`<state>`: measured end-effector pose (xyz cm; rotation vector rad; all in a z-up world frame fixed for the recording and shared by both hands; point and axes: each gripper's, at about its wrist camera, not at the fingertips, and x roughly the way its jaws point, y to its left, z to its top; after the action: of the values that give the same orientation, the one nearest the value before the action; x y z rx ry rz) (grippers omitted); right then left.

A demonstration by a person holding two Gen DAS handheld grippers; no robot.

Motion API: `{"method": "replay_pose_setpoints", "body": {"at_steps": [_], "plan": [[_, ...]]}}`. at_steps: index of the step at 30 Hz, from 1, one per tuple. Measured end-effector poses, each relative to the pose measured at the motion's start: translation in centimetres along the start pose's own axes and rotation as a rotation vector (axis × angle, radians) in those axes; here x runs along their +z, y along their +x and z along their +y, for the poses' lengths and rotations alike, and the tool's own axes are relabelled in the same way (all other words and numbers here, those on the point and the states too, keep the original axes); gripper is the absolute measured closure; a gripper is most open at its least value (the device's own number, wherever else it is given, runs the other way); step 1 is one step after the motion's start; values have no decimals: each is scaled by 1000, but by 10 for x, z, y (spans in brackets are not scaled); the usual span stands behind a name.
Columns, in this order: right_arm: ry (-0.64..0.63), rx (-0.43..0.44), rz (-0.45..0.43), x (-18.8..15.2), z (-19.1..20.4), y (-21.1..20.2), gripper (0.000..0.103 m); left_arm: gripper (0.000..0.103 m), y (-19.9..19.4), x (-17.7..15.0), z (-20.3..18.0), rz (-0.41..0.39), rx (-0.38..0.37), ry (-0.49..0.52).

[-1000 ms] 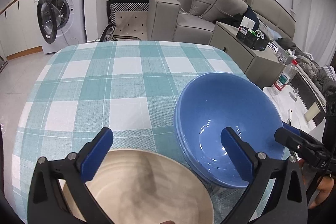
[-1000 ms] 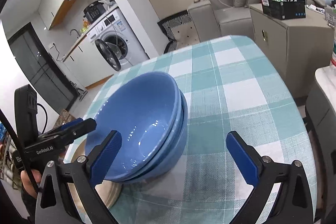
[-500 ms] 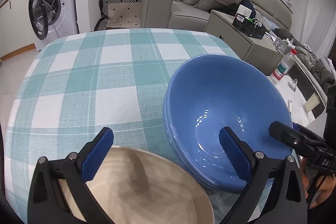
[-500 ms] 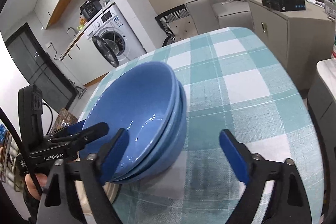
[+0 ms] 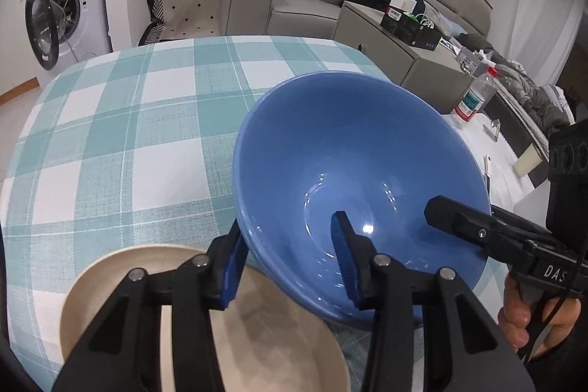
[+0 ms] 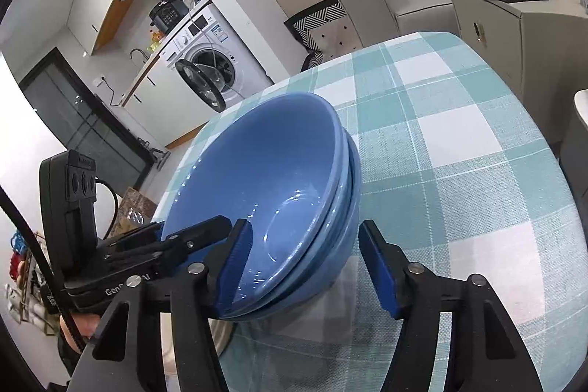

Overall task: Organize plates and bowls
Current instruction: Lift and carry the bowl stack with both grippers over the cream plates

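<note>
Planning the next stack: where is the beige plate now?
In the left wrist view the beige plate lies low on the checked table, under the left tongs, its right edge beneath the blue bowls.

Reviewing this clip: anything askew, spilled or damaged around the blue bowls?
The blue bowls are nested but sit tilted, their near edge overlapping the rim of the beige plate rather than flat on the checked tablecloth. The left gripper and right gripper both straddle their rim. No spill or chip is visible.

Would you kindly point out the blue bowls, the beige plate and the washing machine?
blue bowls (image 5: 352, 149), left wrist view, inner wall.
beige plate (image 5: 272, 337), left wrist view, inner surface.
washing machine (image 6: 217, 35), right wrist view, front panel.
</note>
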<state>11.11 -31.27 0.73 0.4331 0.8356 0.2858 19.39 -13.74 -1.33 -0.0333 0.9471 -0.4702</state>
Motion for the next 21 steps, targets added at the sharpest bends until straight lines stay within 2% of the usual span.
{"method": "replay_pose_setpoints", "body": {"at_steps": [8,21], "plan": [[-38,-32,-21,-2,9,-6,46,61,-6,0,-3,-10,27,9],[-57,-27,-54,0,15,-18,46,61,-22,3,-9,-48,53,21]]}}
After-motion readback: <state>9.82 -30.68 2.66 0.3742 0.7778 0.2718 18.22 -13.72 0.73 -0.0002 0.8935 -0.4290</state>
